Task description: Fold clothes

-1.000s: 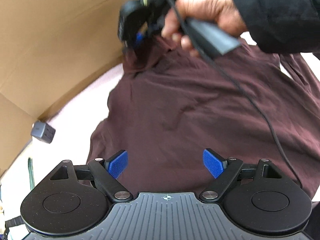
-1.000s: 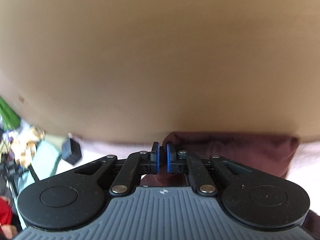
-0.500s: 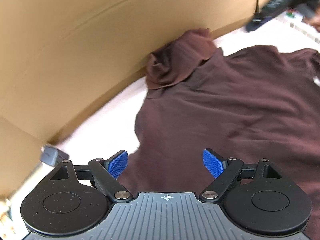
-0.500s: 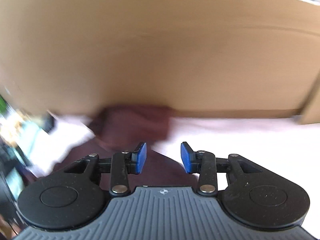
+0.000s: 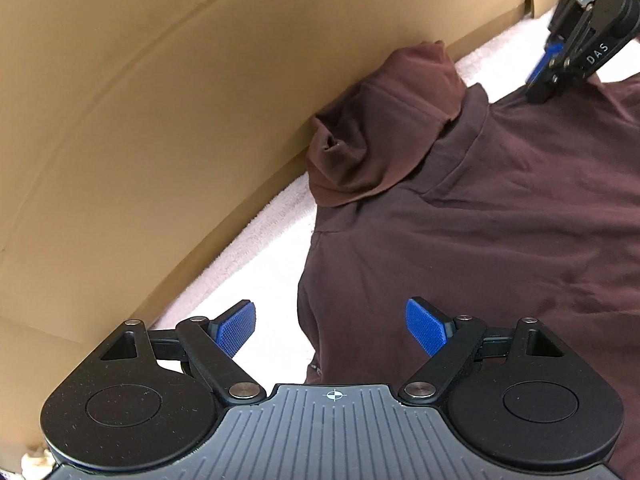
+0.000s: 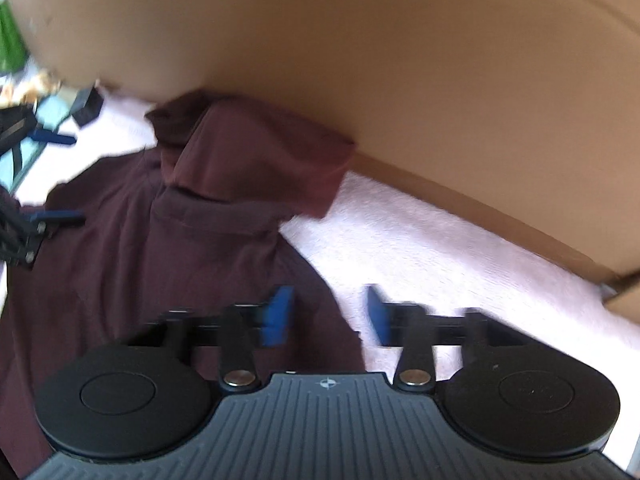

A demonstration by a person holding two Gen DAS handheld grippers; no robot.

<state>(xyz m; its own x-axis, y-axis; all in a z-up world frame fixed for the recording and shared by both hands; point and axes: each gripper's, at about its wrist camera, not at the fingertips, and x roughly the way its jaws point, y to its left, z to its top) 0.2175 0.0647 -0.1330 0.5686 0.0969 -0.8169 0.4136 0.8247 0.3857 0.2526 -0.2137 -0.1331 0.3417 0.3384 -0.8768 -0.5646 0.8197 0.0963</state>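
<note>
Left gripper (image 5: pixel 331 326) and right gripper (image 6: pixel 327 314), both spread wide and holding nothing, poised over a maroon turtleneck (image 5: pixel 500 216).

The garment lies front-flat across the centre and right of the left wrist view, its neck (image 5: pixel 380 136) flopped against the cardboard wall (image 5: pixel 160 100) at upper left, probably because it was laid too near that wall. Each gripper hangs above a shoulder edge, apparently readying a pinch for a fold. The surface is a pale pink towel-like cloth (image 6: pixel 440 248); whether a table or a bed lies beneath cannot be told. Clutter and a small dark block (image 6: pixel 87 106) sit at the right wrist view's upper left.
</note>
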